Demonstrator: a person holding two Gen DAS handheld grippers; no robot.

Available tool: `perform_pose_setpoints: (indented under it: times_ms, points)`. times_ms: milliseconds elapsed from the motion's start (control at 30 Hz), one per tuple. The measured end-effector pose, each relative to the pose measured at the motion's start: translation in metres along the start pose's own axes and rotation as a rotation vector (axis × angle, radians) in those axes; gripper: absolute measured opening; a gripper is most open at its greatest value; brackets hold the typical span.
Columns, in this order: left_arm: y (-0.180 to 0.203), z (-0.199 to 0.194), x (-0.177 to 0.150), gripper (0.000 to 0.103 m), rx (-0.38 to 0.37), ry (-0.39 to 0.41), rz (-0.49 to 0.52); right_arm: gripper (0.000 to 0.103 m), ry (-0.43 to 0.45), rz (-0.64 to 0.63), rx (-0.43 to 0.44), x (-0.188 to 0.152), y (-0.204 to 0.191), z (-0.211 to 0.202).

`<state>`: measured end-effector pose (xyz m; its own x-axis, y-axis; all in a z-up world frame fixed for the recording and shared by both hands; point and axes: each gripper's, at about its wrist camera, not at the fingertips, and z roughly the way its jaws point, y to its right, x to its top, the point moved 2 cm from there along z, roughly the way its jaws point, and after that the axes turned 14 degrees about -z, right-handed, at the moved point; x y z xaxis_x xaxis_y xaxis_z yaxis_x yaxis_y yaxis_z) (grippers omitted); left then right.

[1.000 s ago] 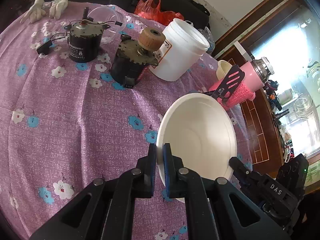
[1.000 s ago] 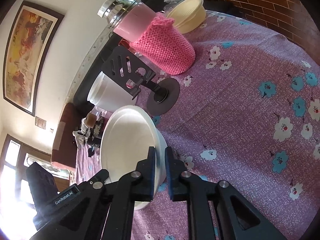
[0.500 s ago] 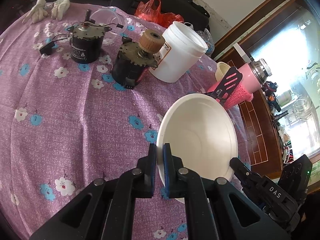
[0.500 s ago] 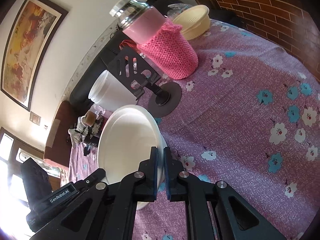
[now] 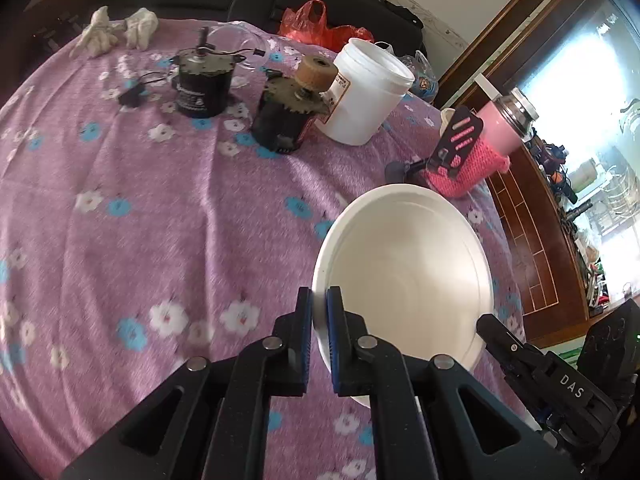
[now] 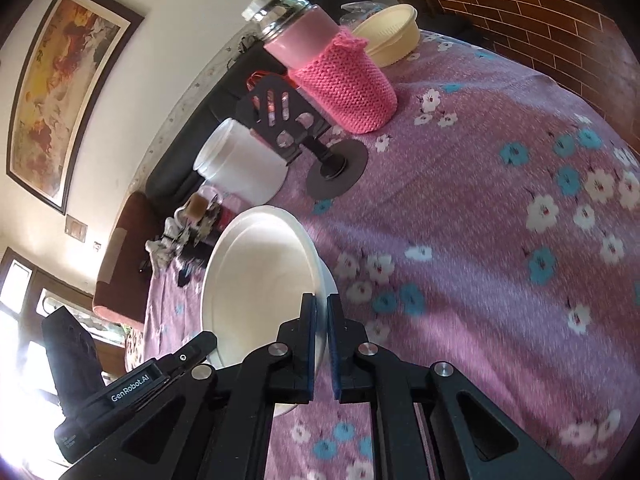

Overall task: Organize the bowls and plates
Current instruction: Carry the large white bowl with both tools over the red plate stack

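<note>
Bowl: a plain white bowl, round, smooth and glossy, with a thin rim and faint concentric rings inside; nothing in it.
Bowl position: held over the near right part of the worktop, tilted, its hollow facing both cameras; whether its base touches the cloth I cannot tell.
Left claw: the left claw is clenched on the bowl's near left rim, the rim pinched between its blue pads.
Right claw: the right claw is clenched on the opposite rim, which passes between its pads; in the left view its black body shows at the bowl's right edge.
Worktop cover: purple cloth printed with white and blue flowers.
Far side, left view: two dark motors, one topped by a tan roller, stand beside a white tub; pale gloves lie at the far left edge.
Right of the bowl: a pink flask in a knitted pink sleeve, with a black stand on a round base just beside it.
Far right corner: a cream bowl behind the flask.
</note>
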<state>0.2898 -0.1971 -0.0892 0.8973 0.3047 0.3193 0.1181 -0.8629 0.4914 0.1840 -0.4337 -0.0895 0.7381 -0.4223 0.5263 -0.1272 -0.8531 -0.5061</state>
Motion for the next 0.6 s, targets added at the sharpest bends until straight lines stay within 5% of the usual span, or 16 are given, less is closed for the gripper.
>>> perform_pose_setpoints:
  times_ms: [600]
  points:
    - [-0.041,-0.095,-0.053,0.007,0.031,0.116,0.037,0.006,0.022,-0.041,0.074,-0.070,-0.053,-0.055]
